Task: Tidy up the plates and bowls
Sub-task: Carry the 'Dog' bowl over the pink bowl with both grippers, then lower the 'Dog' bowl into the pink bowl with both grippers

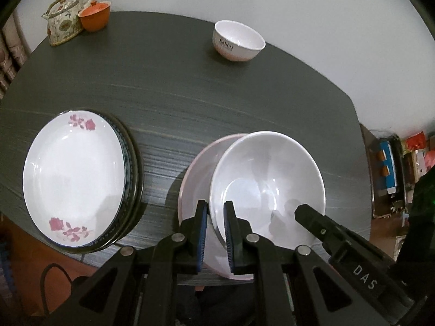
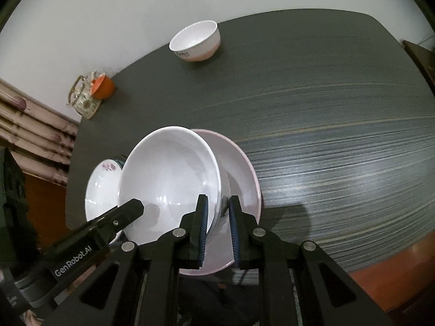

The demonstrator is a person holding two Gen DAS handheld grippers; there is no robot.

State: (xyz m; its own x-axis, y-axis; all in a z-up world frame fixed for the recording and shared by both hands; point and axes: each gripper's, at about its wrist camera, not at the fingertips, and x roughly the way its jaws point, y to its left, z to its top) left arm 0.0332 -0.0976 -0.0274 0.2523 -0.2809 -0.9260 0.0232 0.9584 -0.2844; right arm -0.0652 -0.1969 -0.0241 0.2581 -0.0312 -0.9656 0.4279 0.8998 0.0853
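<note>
A large white bowl [image 1: 267, 179] is over a pale pink plate [image 1: 194, 182] at the near edge of the dark table; I cannot tell whether it rests on the plate. My left gripper [image 1: 216, 209] is shut on the bowl's left rim. My right gripper [image 2: 218, 203] is shut on the bowl's [image 2: 168, 174] right rim, with the pink plate [image 2: 242, 179] below. To the left lies a stack of plates topped by a white plate with pink flowers [image 1: 73, 179]. A small white bowl with lettering [image 1: 238, 40] stands at the far edge.
A flowered teapot [image 1: 64, 19] and an orange cup [image 1: 95, 16] stand at the table's far left corner. The grey table [image 2: 339, 135] stretches bare to the right of the pink plate. A white wall is behind; clutter lies on the floor at right.
</note>
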